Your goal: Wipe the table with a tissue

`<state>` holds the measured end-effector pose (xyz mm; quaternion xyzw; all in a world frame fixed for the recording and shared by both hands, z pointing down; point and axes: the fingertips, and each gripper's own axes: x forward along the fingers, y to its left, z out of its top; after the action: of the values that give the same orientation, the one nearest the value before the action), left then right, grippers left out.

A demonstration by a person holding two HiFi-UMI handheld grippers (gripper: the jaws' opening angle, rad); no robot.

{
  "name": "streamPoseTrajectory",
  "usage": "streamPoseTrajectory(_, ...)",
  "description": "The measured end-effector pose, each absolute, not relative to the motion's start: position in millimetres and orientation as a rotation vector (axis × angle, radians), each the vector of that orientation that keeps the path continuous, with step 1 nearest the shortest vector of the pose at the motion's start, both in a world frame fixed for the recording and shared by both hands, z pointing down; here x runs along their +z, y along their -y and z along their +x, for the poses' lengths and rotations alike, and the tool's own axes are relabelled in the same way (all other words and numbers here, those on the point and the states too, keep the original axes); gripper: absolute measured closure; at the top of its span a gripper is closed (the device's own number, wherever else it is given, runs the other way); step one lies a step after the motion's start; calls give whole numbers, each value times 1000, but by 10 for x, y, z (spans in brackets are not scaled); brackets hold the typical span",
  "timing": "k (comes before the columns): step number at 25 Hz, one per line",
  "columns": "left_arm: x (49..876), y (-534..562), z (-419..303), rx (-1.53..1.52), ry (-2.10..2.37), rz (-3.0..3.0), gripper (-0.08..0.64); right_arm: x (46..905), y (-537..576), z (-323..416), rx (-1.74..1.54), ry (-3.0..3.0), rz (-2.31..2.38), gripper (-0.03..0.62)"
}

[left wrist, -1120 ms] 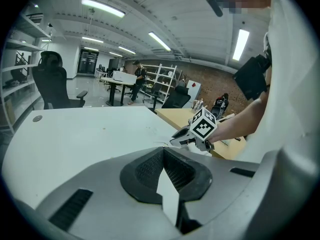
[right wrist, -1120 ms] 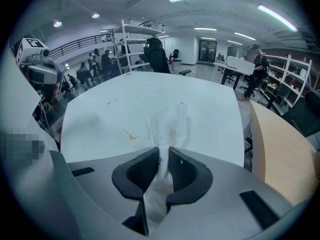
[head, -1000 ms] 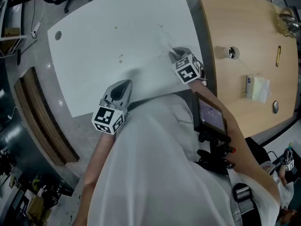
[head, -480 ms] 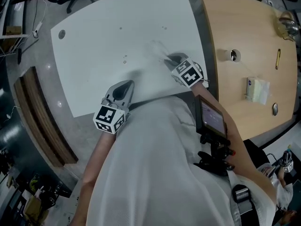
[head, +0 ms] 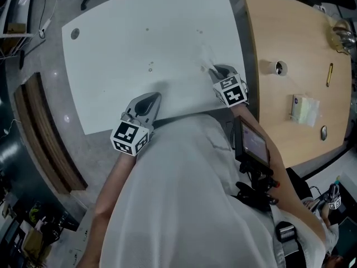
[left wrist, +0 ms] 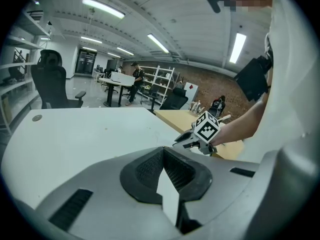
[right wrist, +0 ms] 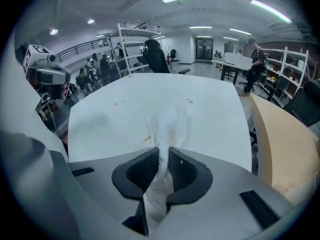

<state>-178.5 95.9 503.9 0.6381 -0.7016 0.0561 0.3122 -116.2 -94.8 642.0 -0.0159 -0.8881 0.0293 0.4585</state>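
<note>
- Sweeping over the near right part of the white desk (head: 139, 32), the right gripper (head: 216, 71) has slid a little toward the left and come back toward the desk's right edge, pulling the tissue (head: 207, 58) along.
- Its fingers are closed down to a narrow gap on the tissue, which is pinched between them as a twisted strand and fans out ahead onto the desk top.
- The free end seems to lie flat on the surface, though white on white makes the contact hard to judge.
- The left gripper (head: 152, 98) has kept its place at the near edge, with its fingers closed together and nothing between them.
- A few small dark specks (head: 150, 67) sit farther in, between the two grippers and well apart from the tissue.
- This looks like a wipe in mid-course: short back-and-forth strokes cover the right side only, and the specks will likely need passes that reach further left.
</note>
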Motion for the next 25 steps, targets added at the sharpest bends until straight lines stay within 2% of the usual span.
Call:
streamPoseTrajectory(7, 5041, -1204, -1893, 143, 1882, 1645, 554, 6421, 544, -1414, 48, 2169, 1, 526)
streamPoseTrajectory(17, 5026, -1485, -2015, 143, 1891, 1640, 554, 6432, 176, -1736, 230, 2162, 118, 526)
streamPoseTrajectory(25, 5041, -1719, -2163, 153, 1885, 1655, 554, 6427, -179, -1793, 36, 2163, 9, 526)
